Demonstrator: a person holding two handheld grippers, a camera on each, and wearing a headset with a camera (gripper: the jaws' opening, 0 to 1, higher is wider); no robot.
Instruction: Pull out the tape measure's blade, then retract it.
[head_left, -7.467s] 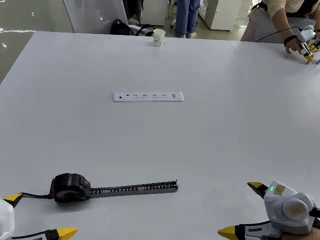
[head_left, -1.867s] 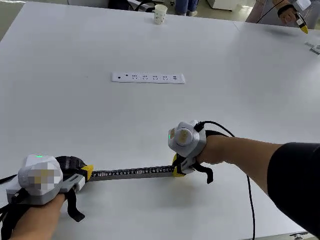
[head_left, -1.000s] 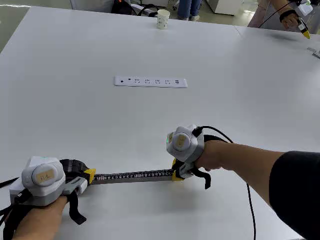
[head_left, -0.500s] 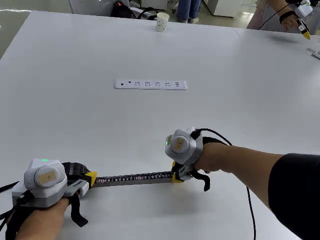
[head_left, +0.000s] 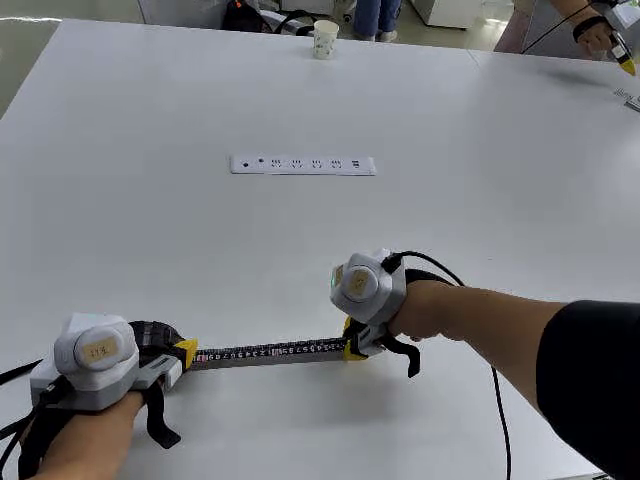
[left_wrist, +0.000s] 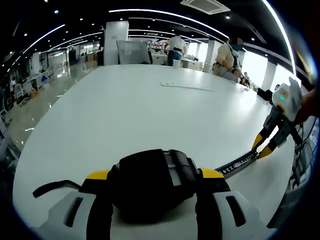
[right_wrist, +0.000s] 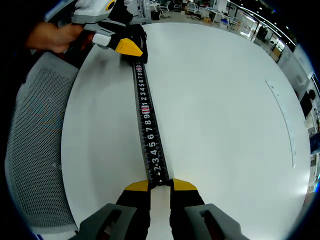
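My right gripper (right_wrist: 161, 185) has its jaws pinched on the end hook of the blade (right_wrist: 148, 135). My left gripper (left_wrist: 155, 174) is clamped around the black case (head_left: 152, 334) of the tape measure, one jaw on each side. Seconds ago both grippers hung clear and the tape lay alone, already partly drawn; now I hold both ends. Over the last second the exposed length looks about the same, so I judge the pull has barely started and the retraction is still ahead. The blade lies flat on the white table (head_left: 450, 170) at its near edge. Well beyond it are a power strip (head_left: 303, 165) and a paper cup (head_left: 324, 40). A mesh chair (right_wrist: 35, 150) stands beside the table, in a bright open hall with people around.
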